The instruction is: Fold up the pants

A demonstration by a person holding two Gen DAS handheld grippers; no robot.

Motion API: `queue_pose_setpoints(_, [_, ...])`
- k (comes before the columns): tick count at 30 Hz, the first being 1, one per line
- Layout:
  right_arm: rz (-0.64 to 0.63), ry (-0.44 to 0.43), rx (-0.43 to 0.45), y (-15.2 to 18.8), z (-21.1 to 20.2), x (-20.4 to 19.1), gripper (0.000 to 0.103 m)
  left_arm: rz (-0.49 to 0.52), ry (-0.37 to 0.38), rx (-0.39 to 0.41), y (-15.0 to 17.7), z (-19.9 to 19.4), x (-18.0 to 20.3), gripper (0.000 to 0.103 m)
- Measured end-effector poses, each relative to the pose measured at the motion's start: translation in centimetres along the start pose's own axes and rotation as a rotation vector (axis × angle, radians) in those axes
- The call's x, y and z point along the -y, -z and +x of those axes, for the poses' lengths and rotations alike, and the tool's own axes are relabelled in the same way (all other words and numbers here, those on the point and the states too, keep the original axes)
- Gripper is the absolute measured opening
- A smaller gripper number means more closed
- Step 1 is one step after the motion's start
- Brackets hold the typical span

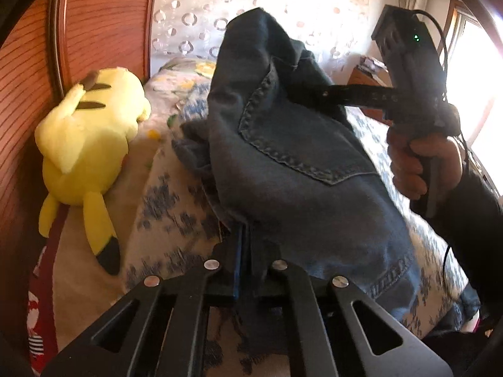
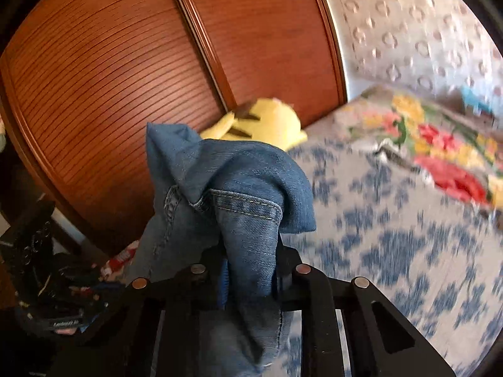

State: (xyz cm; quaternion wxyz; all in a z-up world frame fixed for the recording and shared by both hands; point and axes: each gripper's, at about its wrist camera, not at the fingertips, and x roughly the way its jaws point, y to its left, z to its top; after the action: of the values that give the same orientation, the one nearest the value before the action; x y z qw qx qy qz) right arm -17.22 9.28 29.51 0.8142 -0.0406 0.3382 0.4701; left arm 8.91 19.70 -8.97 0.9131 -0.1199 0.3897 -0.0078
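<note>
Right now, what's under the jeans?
The jeans hang from both grippers, left and right. Below lies the blue-patterned bedspread. Anything directly beneath the denim is hidden.

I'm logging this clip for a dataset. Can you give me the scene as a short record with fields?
item: jeans, lifted off the bed
left gripper: shut on jeans
right gripper: shut on jeans, near a stitched hem
surface: bed with blue-patterned cover
nearby: yellow plush lying on the bed against the wooden wardrobe
fold state: bunched, no fold visible yet
</note>
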Motion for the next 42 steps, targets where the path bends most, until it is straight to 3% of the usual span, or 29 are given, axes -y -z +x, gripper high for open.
queue_pose_setpoints(6, [0.019,0.032,0.056,-3.3,2.5,1.5,0.02,0.003,-0.026,0.056,-4.2,-0.3,-1.5,0.004])
queue_pose_setpoints(11, [0.063,0.111,0.098,-5.5,4.2,3.9,0.02,0.019,-0.057,0.076,-8.4,1.2,-2.9,0.004])
queue_pose_setpoints(18, [0.172,0.24,0.077,-5.8,5.0,6.9,0.022,0.102,-0.071,0.026,-13.6,6.3,-2.8,0.004])
queue_pose_setpoints(21, [0.188,0.259,0.03,-5.5,5.7,8.4,0.029,0.13,-0.066,0.007,-14.0,7.4,-2.6,0.004])
queue_pose_setpoints(23, [0.186,0.259,-0.009,-6.1,6.0,8.9,0.042,0.135,-0.067,-0.001,-13.8,7.6,-2.7,0.004])
queue_pose_setpoints(26, [0.15,0.282,0.001,-7.1,5.4,9.0,0.055,0.126,-0.073,-0.001,-13.1,7.2,-3.1,0.004])
queue_pose_setpoints(30, [0.078,0.304,0.087,-7.8,3.0,7.5,0.055,0.115,-0.08,0.034,-11.7,5.4,-2.7,0.004])
queue_pose_setpoints(34, [-0.002,0.196,0.17,-8.3,2.2,5.0,0.054,0.085,-0.096,0.029,-10.3,5.0,-3.3,0.004])
queue_pose_setpoints(35, [-0.024,0.165,0.169,-8.4,2.6,4.3,0.044,0.074,-0.109,0.017,-9.9,5.4,-3.7,0.004])
queue_pose_setpoints(37, [-0.053,0.111,0.137,-8.9,4.1,3.2,0.037,0.054,-0.117,-0.008,-9.4,6.2,-4.6,0.004])
queue_pose_setpoints(42, [-0.079,0.193,0.003,-9.8,9.9,4.2,0.036,0.046,-0.134,-0.049,-8.8,7.7,-5.6,0.004])
